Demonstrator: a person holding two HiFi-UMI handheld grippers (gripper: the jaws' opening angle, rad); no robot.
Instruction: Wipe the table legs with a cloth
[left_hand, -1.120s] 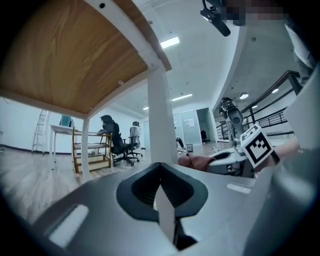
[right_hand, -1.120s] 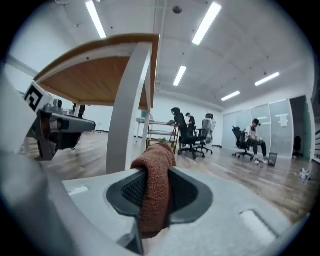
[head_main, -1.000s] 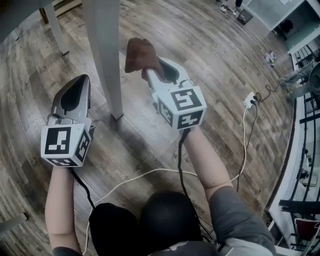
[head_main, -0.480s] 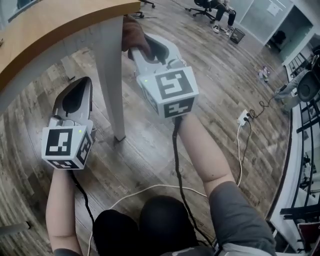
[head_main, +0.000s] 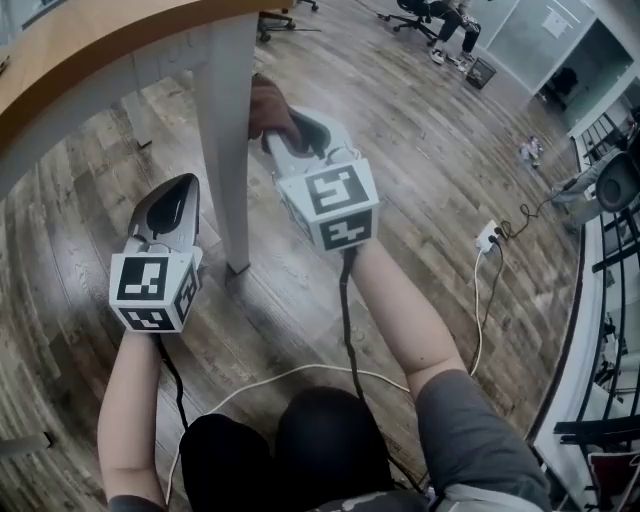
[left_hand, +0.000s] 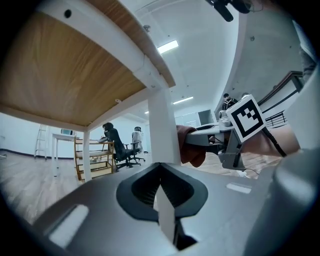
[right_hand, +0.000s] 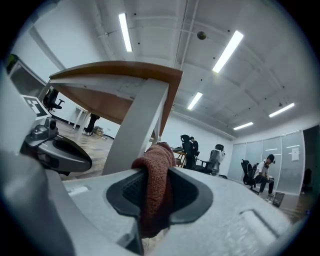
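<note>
Pressing a rust-brown cloth (head_main: 266, 104) against a white table leg (head_main: 228, 160) with the right gripper (head_main: 276, 126).
Clamped tight on the cloth, with a fold bulging past the jaw tips and touching the leg's right face, high up beneath the corner of the wooden tabletop (head_main: 90, 72). On the leg's other side, lower and apart from it, the left gripper (head_main: 184, 186), jaws closed together on nothing. Beneath both, wood-plank floor (head_main: 420, 150) crossed by a white cable (head_main: 300, 370).
</note>
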